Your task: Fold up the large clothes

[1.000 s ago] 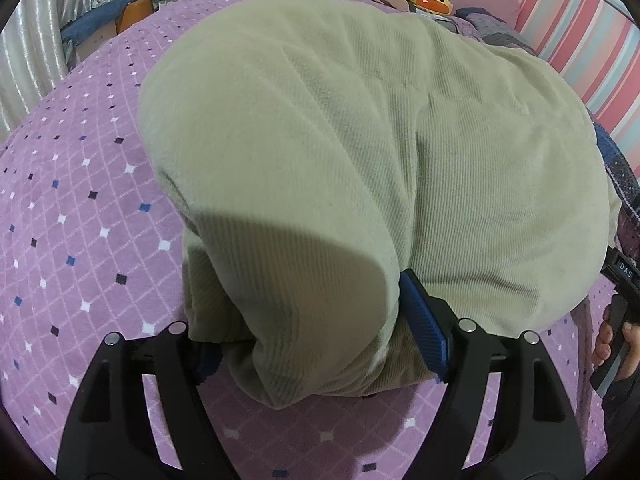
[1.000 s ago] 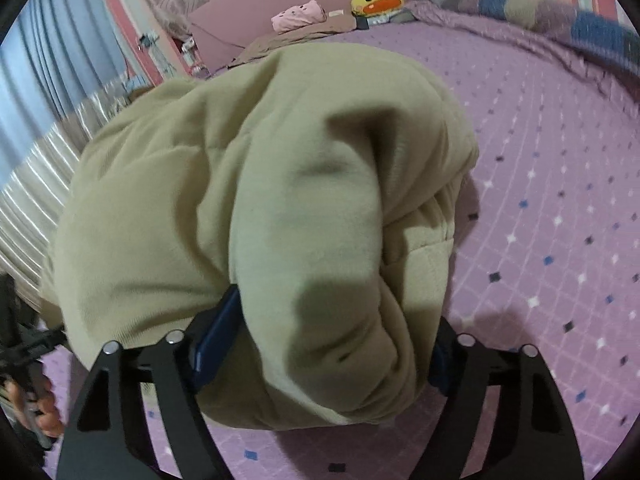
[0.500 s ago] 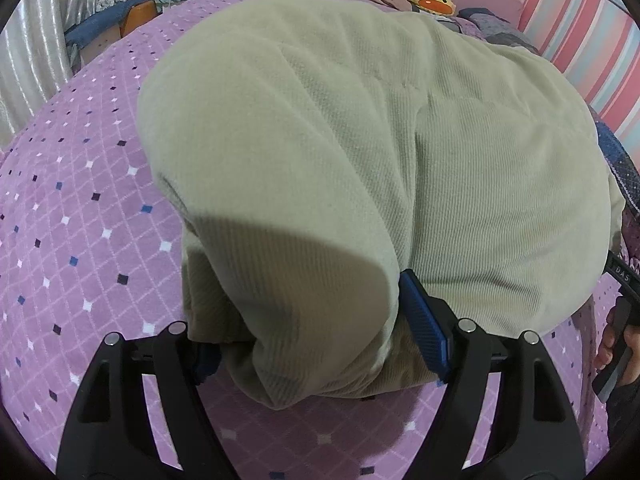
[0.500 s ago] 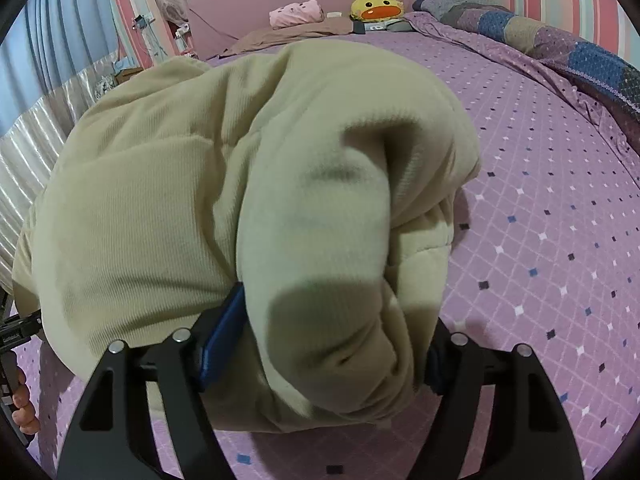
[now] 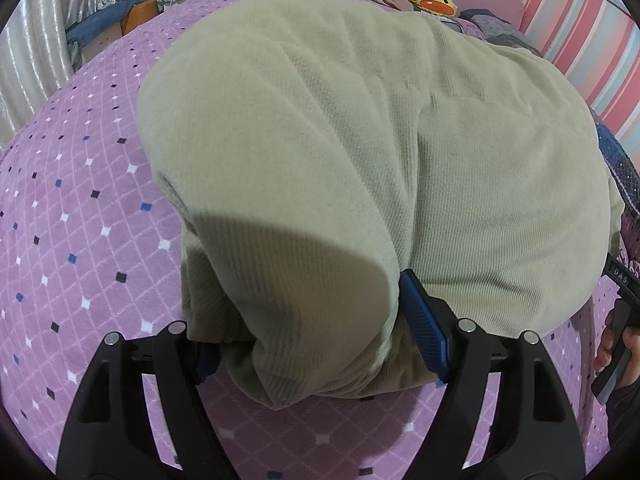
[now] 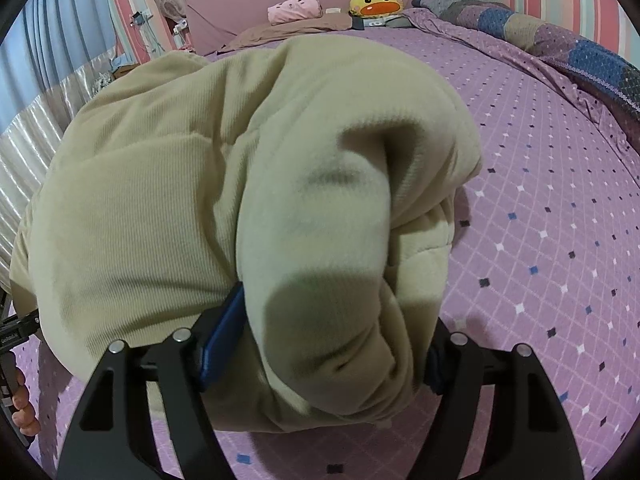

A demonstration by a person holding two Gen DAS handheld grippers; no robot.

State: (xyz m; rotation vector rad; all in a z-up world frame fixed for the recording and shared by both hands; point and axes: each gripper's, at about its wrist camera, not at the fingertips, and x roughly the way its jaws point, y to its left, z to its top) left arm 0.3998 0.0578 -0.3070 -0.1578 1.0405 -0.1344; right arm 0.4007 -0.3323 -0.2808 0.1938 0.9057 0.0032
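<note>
Two claws, each clenched on a thick bunched end of one beige garment (image 5: 360,152): left claw (image 5: 316,344) lower centre of its view, right claw (image 6: 320,352) likewise. Garment's long axis spans between them, bulk draped ahead over purple bed (image 5: 80,200).

Bed (image 6: 540,208): purple sheet, white lattice lines with small white, blue and dark diamonds. Far edge: pink headboard (image 6: 248,4); before it a yellow duck plush (image 6: 376,3), a pink folded item (image 6: 295,9) and a brown cloth (image 6: 292,28). Right edge: patchwork quilt (image 6: 560,36), bunched. Beyond the left edge: cardboard boxes (image 5: 138,20), silvery pleated curtain (image 5: 36,64). Walls: pink striped (image 5: 592,40).
</note>
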